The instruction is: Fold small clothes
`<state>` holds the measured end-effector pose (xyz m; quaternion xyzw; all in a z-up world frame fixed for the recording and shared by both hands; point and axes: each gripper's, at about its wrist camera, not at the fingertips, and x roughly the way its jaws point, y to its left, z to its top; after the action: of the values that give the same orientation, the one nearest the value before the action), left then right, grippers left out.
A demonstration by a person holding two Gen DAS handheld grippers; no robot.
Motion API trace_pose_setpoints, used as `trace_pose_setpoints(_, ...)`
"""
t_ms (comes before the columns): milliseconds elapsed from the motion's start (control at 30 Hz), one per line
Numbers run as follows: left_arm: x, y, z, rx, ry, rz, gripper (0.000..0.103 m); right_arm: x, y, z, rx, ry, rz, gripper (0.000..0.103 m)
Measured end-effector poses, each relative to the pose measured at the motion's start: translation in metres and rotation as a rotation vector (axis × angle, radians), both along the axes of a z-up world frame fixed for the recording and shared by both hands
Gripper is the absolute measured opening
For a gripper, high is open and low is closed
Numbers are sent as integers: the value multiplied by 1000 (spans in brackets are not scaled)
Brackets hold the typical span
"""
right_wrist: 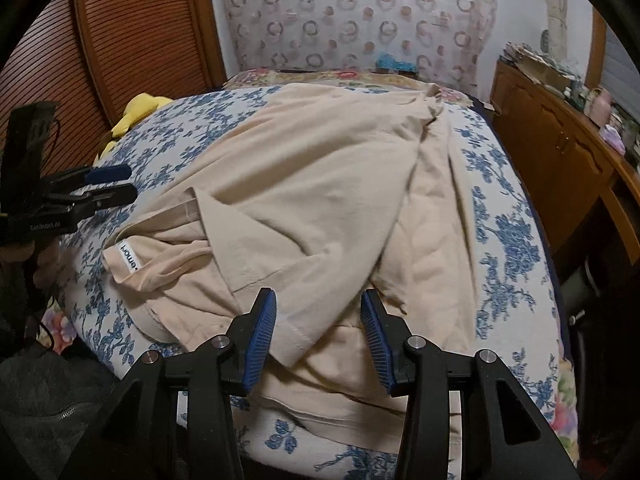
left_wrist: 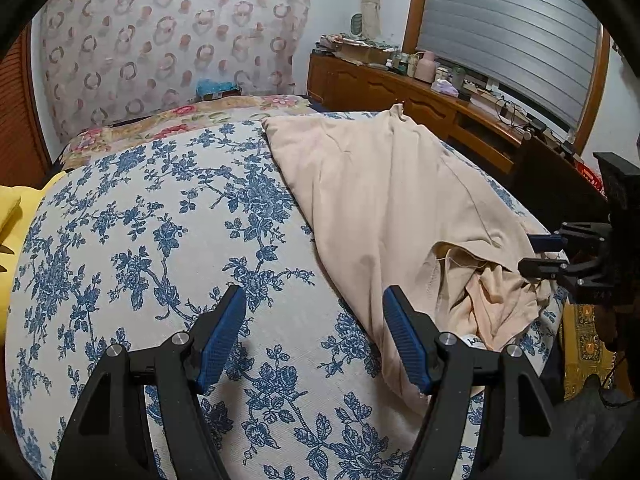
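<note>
While the cream garment [right_wrist: 320, 200] lies spread over the blue-flowered bedspread [left_wrist: 160, 240], both grippers hang above the bed's near edge. The garment is a soft, matte woven cloth, creased in long shallow folds; one stitched hem runs diagonally across it and a small white label [right_wrist: 129, 255] with dark lettering shows at its rumpled near-left part. It covers the bed's middle and right side in the right wrist view, reaching toward the far edge, where a band of pink-and-gold floral fabric [left_wrist: 192, 116] begins. The bedspread itself is a coarse, off-white weave printed with blue roses and leaves. The left gripper [left_wrist: 314, 340] stands with its jaws spread wide over bare bedspread, nothing between the ribbed blue pads [left_wrist: 222, 340]; its right finger overlaps the garment's left edge in the picture, though whether it touches I cannot tell. The right gripper [right_wrist: 318, 340] has its jaws parted, and a folded, hemmed flap of the garment lies between them; the pads do not appear to press on it. A yellow cloth [right_wrist: 138, 110] sits at the bed's far-left corner. Beyond the right edge runs a wooden cabinet [left_wrist: 400, 88] with a cluttered top, and a curtain [left_wrist: 168, 32] printed with rings hangs behind the bed.
</note>
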<state>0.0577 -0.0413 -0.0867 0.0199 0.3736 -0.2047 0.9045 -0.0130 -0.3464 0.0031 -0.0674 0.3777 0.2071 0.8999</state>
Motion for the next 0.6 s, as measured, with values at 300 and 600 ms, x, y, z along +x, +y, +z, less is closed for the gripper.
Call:
trace_pose_setpoints(300, 1, 1, 0, 0, -1, 0, 72, 0, 7, -4, 41, -23, 47, 2)
trace_pose_setpoints(600, 0, -1, 3, 4, -5, -6, 72, -25, -44, 33, 42, -106, 0, 1)
